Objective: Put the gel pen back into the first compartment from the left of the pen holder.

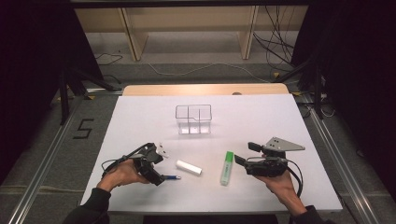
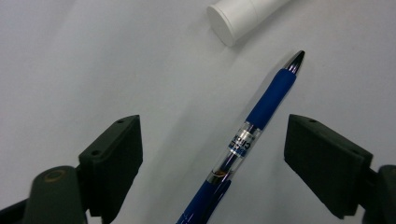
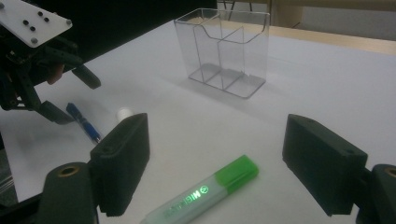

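Note:
A blue pen [image 2: 266,100] with a clear barrel lies on the white table between the jaws of my left gripper [image 2: 212,126], which stand open with a gap on either side of it. In the high view this gripper [image 1: 161,168] is low at the front left, over the pen [image 1: 172,177]. A white tube [image 1: 189,167] lies just beyond the pen tip. My right gripper [image 1: 246,154] is open at the front right, beside a green highlighter [image 1: 227,168]. The highlighter [image 3: 205,193] lies ahead of and below its jaws, untouched.
A clear compartmented organizer [image 1: 193,119] stands upright at the table's middle back, and also appears [image 3: 229,51] past the right jaws. The white sheet [image 1: 140,121] covers the table; a wooden edge [image 1: 205,88] runs behind it. Black frame posts and cables flank the table.

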`<action>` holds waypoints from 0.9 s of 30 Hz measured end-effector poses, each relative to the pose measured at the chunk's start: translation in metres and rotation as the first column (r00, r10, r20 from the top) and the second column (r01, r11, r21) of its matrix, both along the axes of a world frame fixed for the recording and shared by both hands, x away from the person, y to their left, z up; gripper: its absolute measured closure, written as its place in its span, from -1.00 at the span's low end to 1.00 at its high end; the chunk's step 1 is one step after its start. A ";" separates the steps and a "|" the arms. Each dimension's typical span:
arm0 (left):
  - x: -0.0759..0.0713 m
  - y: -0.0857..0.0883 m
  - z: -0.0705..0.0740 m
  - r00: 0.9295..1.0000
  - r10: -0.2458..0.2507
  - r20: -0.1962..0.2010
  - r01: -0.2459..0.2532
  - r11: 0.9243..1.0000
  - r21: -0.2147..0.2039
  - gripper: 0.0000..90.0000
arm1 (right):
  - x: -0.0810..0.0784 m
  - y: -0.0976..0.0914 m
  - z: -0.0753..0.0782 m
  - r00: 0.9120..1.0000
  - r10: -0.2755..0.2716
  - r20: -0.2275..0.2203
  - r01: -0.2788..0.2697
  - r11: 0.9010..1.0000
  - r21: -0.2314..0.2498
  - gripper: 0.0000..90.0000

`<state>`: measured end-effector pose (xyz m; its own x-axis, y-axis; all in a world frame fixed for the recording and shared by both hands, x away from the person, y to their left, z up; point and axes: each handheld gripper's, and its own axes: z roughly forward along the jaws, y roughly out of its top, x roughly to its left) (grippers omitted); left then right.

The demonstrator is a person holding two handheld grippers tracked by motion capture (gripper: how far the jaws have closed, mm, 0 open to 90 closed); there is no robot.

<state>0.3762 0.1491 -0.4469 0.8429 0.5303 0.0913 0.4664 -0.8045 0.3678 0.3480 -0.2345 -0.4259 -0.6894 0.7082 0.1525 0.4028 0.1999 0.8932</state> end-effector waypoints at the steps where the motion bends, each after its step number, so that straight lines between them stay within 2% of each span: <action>1: 0.000 0.000 0.000 1.000 -0.003 -0.007 0.003 1.000 -0.003 -0.53 | 0.000 0.000 0.000 1.000 0.000 0.000 0.000 1.000 0.000 -0.47; 5: -0.001 -0.002 -0.001 0.999 -0.034 -0.016 0.035 0.999 0.033 -0.44 | 0.000 0.001 0.000 1.000 0.004 -0.004 -0.004 1.000 -0.001 -0.46; 8: -0.002 -0.003 -0.002 0.998 -0.054 -0.030 0.055 0.998 0.032 -0.30 | 0.001 0.002 -0.001 1.000 0.008 -0.008 -0.008 1.000 -0.003 -0.46; 10: -0.002 -0.004 -0.005 0.997 -0.073 -0.038 0.075 0.996 0.051 -0.23 | 0.001 0.002 -0.001 1.000 0.008 -0.007 -0.008 1.000 -0.007 -0.46; 15: -0.004 -0.006 -0.009 0.994 -0.089 -0.059 0.093 0.993 0.067 -0.03 | 0.001 0.003 -0.001 1.000 0.005 -0.007 -0.005 1.000 -0.010 -0.45; 18: -0.003 -0.007 -0.008 0.992 -0.108 -0.071 0.113 0.990 0.080 0.03 | 0.001 0.003 -0.001 1.000 0.007 -0.005 -0.007 1.000 -0.013 -0.45; 19: -0.004 -0.007 -0.009 0.993 -0.098 -0.073 0.103 0.992 0.067 0.06 | 0.001 0.004 -0.001 1.000 0.007 -0.009 -0.007 1.000 -0.015 -0.45; 23: -0.001 -0.008 -0.008 0.988 -0.121 -0.096 0.130 0.987 0.092 0.13 | 0.001 0.005 -0.001 1.000 0.012 -0.011 -0.012 1.000 -0.017 -0.45; 24: -0.001 -0.009 -0.009 0.989 -0.113 -0.097 0.121 0.989 0.081 0.14 | 0.001 0.005 -0.001 1.000 0.011 -0.012 -0.011 1.000 -0.016 -0.45; 25: 0.000 -0.009 -0.009 0.987 -0.122 -0.108 0.133 0.987 0.094 0.18 | 0.001 0.005 -0.001 1.000 0.011 -0.011 -0.011 1.000 -0.015 -0.45; 27: -0.001 -0.010 -0.011 0.986 -0.122 -0.111 0.133 0.986 0.099 0.19 | 0.001 0.005 -0.001 1.000 0.012 -0.011 -0.012 1.000 -0.015 -0.45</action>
